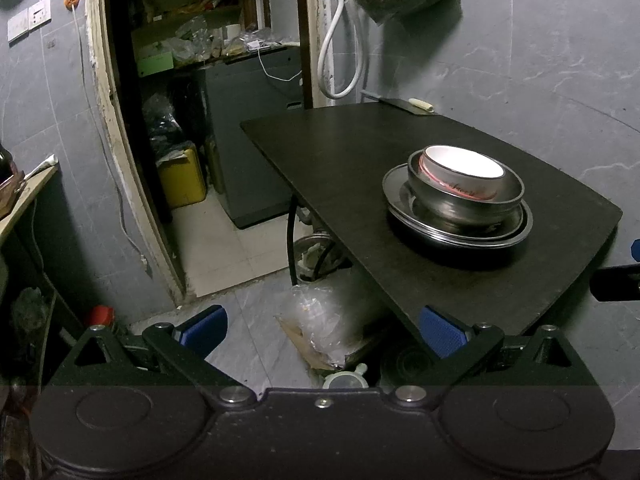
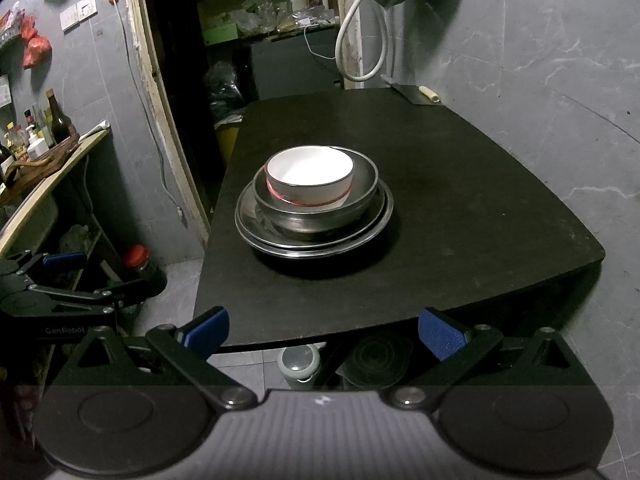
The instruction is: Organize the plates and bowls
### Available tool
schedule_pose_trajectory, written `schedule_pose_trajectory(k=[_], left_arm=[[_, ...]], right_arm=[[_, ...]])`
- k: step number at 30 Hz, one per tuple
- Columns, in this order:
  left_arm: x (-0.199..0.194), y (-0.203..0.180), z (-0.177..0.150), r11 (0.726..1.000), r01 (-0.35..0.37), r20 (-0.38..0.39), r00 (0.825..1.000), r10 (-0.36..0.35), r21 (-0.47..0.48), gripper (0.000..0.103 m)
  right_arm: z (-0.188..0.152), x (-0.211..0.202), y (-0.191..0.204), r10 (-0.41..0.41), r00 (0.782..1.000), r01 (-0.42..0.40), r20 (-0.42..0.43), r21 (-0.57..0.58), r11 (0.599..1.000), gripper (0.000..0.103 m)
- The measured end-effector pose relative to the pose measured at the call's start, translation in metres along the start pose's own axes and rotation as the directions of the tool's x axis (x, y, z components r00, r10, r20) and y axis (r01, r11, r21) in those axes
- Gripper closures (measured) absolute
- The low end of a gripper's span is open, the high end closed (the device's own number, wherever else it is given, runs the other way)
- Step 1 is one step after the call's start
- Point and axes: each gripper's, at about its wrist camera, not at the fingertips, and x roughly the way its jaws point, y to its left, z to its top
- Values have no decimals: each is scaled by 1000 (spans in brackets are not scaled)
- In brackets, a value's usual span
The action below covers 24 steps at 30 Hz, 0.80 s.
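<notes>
The white bowl (image 2: 310,176) nests in the steel bowl (image 2: 316,204) on stacked plates (image 2: 314,236), compact on the table (image 2: 440,200). The left claw (image 1: 322,330) and right claw (image 2: 322,332) stand spread wide, empty, near the table's edge.

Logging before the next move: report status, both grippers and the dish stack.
Left gripper open, empty, off the table's edge. Right gripper open, empty. White bowl nested in steel bowl on stacked plates, untouched. Path clear.

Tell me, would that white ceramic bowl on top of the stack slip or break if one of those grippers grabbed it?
The white ceramic bowl looks glazed and smooth, so it may slip. It is probably brittle if dropped on the black table. It sits off-centre inside the steel bowl, so a push would likely slide it.
</notes>
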Motion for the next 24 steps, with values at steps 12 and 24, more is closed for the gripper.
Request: schedule_pose_trajectory(k=[12, 24], left_arm=[[0, 0, 0, 1000, 1, 0, 1000, -1, 0, 1], [2, 1, 0, 1000, 2, 1, 1000, -2, 3, 1]], right_arm=[[0, 2, 2, 0, 1000, 0, -4, -2, 1000, 0], [0, 2, 3, -1, 1000, 1, -2, -3, 1000, 0]])
